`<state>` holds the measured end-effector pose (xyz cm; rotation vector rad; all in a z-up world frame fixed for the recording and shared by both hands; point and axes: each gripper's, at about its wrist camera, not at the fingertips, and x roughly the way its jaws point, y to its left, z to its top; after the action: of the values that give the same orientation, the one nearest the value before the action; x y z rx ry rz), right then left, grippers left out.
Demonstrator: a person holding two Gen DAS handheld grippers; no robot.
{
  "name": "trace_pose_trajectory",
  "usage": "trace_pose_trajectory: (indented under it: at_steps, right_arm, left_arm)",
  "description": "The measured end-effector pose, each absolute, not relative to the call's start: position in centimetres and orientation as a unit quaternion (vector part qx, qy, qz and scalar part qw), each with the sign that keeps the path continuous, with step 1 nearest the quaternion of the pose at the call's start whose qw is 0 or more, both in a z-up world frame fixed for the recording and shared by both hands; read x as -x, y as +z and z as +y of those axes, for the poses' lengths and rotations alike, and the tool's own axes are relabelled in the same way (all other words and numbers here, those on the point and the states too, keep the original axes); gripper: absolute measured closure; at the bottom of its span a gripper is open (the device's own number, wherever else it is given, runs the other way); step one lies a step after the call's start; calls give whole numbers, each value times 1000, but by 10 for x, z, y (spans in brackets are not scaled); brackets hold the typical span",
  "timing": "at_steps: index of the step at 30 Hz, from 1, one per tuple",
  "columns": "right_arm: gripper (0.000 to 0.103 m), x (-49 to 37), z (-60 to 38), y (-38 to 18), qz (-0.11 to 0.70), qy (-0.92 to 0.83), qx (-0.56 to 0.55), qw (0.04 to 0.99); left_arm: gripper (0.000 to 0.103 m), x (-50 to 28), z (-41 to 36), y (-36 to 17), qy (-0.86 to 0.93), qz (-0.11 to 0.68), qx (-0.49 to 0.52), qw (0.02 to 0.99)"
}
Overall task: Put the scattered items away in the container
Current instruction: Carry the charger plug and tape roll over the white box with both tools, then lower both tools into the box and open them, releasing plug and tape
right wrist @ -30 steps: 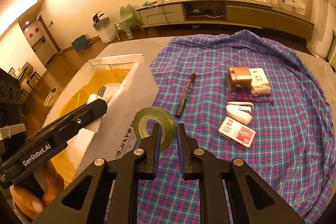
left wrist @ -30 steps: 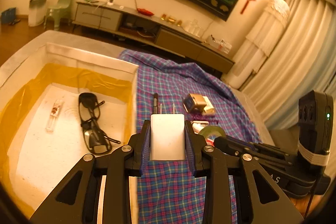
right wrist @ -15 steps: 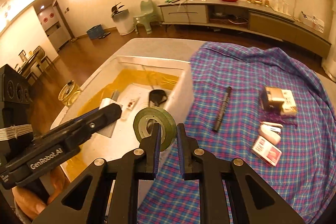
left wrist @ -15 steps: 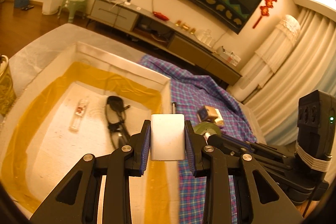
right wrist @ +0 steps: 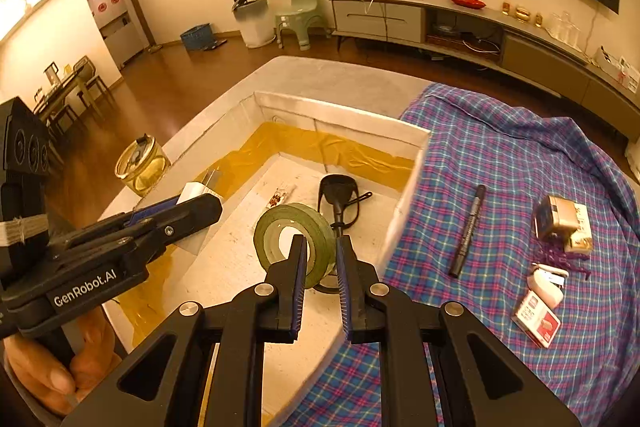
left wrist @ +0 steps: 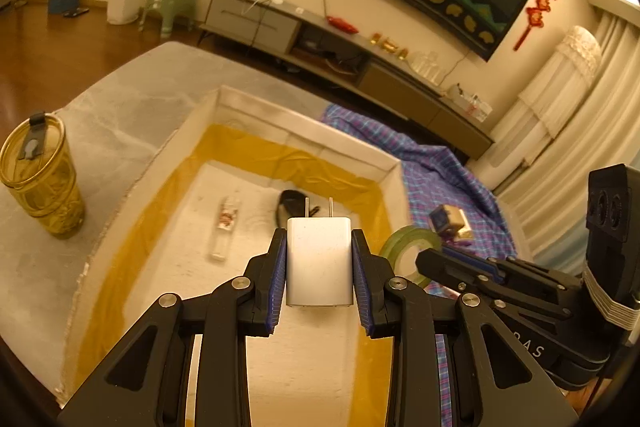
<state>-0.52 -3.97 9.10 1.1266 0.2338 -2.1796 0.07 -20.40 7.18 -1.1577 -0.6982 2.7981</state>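
Note:
My left gripper [left wrist: 320, 259] is shut on a white plug adapter [left wrist: 319, 261] and holds it above the inside of the white foam box [left wrist: 304, 115]. My right gripper [right wrist: 320, 255] is shut on a green tape roll [right wrist: 292, 231] and holds it over the box [right wrist: 340, 111] near its right wall. In the box lie black glasses [right wrist: 340, 195] and a small clear bottle [left wrist: 226, 227]. On the plaid cloth [right wrist: 520, 163] lie a black marker [right wrist: 466, 231], a small box [right wrist: 560, 219], a white item [right wrist: 546, 281] and a red-and-white card pack [right wrist: 536, 319].
A gold lidded tumbler [left wrist: 38, 179] stands on the table left of the box. The box has yellow lining along its walls. The right gripper's body [left wrist: 520, 291] is close on the right of the left one. A TV cabinet stands behind the table.
Both grippers have moved left from above the plaid cloth to above the box, each still holding its item.

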Motion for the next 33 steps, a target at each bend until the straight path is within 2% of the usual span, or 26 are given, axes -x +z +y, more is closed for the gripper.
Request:
trace_pose_trajectory:
  at_steps: [7, 19, 33]
  right_arm:
    - [87, 6, -64, 78, 137, -822, -439, 335]
    - [87, 12, -98, 41, 226, -788, -469, 328]
    - [87, 20, -114, 33, 260, -775, -477, 323]
  left_arm:
    - [71, 8, -220, 57, 885, -219, 411, 12]
    - [71, 24, -224, 47, 869, -159, 469, 16]
    - [71, 39, -218, 38, 848, -123, 515, 16]
